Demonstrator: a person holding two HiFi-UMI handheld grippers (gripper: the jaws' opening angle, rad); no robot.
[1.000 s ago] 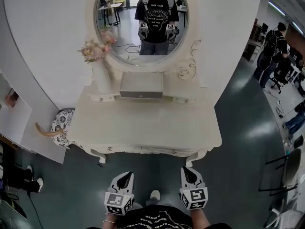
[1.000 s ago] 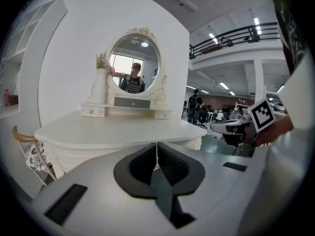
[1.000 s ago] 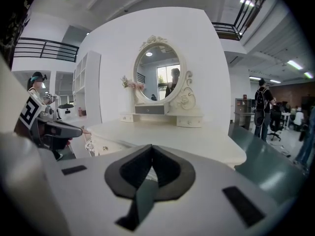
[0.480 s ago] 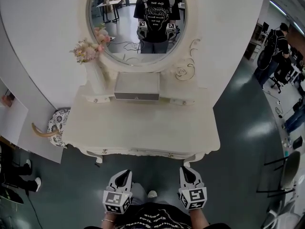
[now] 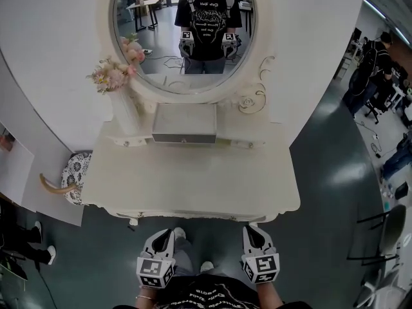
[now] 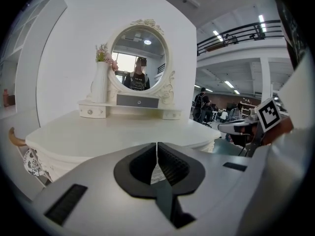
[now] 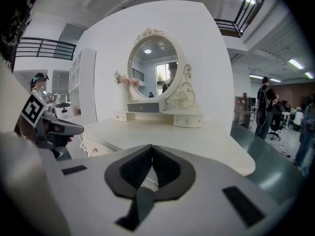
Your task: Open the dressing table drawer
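Dark glossy floor (image 5: pixel 322 192) surrounds a cream dressing table whose counter (image 5: pixel 193 179) lies bare. At its back, under the oval mirror (image 5: pixel 187 31), sits the grey drawer (image 5: pixel 184 138), closed, with one small knob. Just left of it stands a white vase (image 5: pixel 123 111) holding pink and cream flowers (image 5: pixel 112 76). Both grippers hover short of the counter's front edge, well apart from the drawer. The left gripper (image 5: pixel 166 235) has its jaws clenched on nothing, and so does the right gripper (image 5: pixel 252 230). Each carries a cube with black square markers; the shirt print reflected in the mirror is too small to read.
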